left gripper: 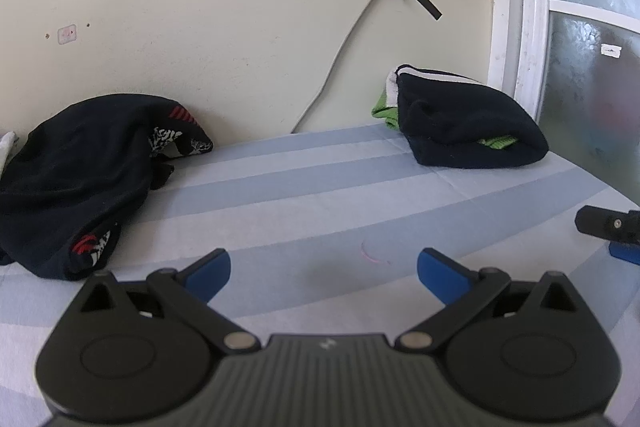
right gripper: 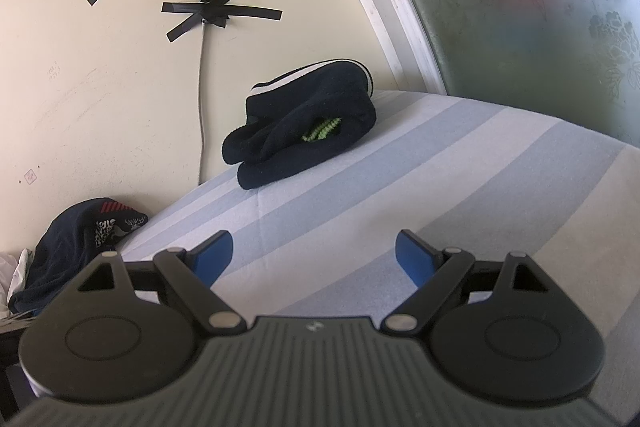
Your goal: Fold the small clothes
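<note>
Both grippers — left gripper (left gripper: 323, 269), right gripper (right gripper: 314, 255) — spread wide, empty. Dark unfolded garment (left gripper: 80, 171), frame left: soft, light, limp — take by an edge.

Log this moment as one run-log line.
left gripper: open, empty | right gripper: open, empty | unfolded dark pile: left | folded stack: far right

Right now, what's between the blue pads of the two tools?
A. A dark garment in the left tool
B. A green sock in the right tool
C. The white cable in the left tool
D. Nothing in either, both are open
D: the left tool and right tool both stand wide open over bare striped sheet; the dark clothes lie apart.
</note>
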